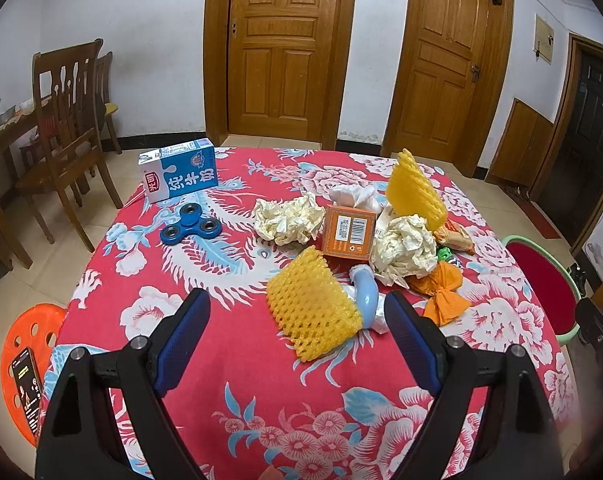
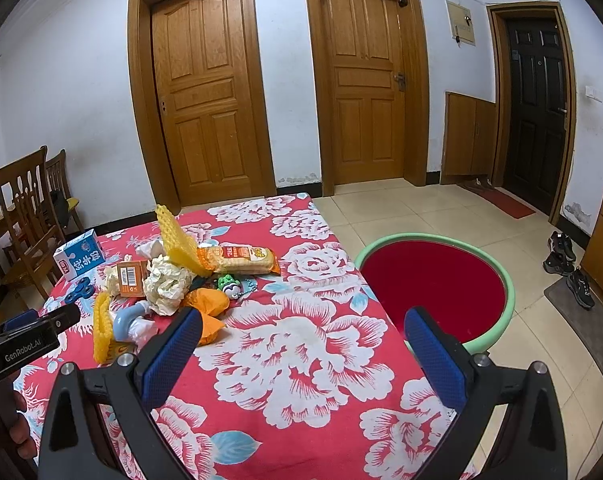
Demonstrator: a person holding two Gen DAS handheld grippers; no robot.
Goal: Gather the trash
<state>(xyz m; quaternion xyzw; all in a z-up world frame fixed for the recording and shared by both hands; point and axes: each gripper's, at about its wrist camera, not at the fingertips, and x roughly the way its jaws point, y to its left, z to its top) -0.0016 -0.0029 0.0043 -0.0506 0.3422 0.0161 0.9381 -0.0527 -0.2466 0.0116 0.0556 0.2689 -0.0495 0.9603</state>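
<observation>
trash heaped on the floral tabletop, both grippers spread and empty

the left gripper (image 1: 297, 336) hangs low over the red flowered tabletop (image 1: 229, 364), its blue-padded fingers spread wide with nothing between them. just ahead of it lies a yellow foam net (image 1: 313, 304), touching a pale blue curved tube (image 1: 366, 294). behind these sit an orange box (image 1: 347, 232) with a barcode, two crumpled paper balls (image 1: 287, 218) either side of it, a second yellow foam net (image 1: 415, 192) standing upright, and an orange wrapper (image 1: 441, 290). off to the left, apart from the heap, are a blue fidget spinner (image 1: 189, 224) and a blue milk carton (image 1: 179, 170).

the right gripper (image 2: 303, 348) is likewise released, holding nothing, poised over the near right part of the cloth. a biscuit packet (image 2: 241, 260) lies at the back of the heap, with a small green keychain toy (image 2: 229, 284) beside it. a green-rimmed red basin (image 2: 497, 320) stands on the floor just beside the tabletop's right edge.
</observation>
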